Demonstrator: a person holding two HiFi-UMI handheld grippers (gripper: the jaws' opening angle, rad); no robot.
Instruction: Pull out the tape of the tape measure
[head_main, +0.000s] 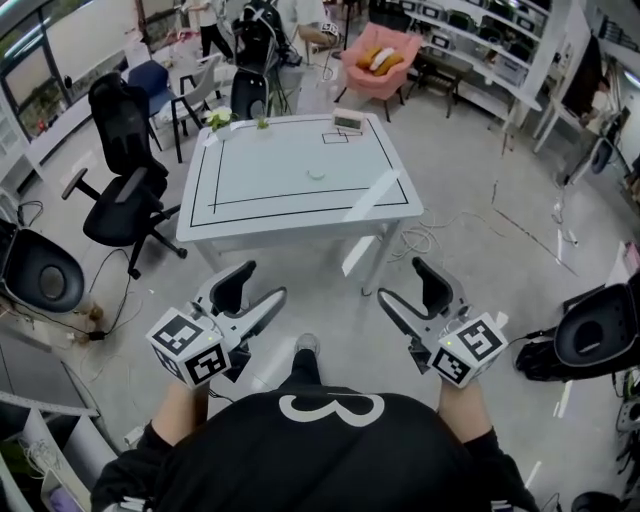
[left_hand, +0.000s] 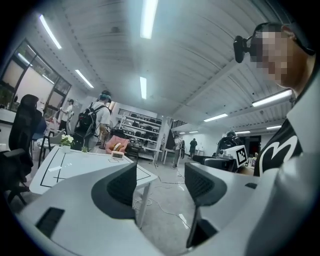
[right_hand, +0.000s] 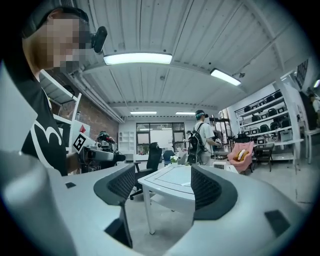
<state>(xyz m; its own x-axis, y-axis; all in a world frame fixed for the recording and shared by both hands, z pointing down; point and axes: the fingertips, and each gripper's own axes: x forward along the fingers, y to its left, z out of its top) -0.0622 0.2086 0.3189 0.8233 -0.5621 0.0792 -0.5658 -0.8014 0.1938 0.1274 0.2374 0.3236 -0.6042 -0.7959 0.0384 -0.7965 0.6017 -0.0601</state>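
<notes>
A small round pale object (head_main: 317, 172), possibly the tape measure, lies near the middle of the white table (head_main: 240, 222); it is too small to tell for sure. Both grippers hang well short of the table, in front of the person's body. My left gripper (head_main: 262, 286) is open with nothing between its jaws, and the left gripper view shows only floor past the left gripper (left_hand: 160, 184). My right gripper (head_main: 403, 281) is open and empty too; the right gripper view looks past the right gripper (right_hand: 162, 184) at the table (right_hand: 172, 181).
A small boxy device (head_main: 348, 122) and a little plant (head_main: 219, 119) sit at the table's far edge. Black office chairs (head_main: 125, 195) stand left of it, another chair (head_main: 595, 335) on the right. Cables (head_main: 430, 235) trail on the floor. People and a pink armchair (head_main: 382, 60) are behind.
</notes>
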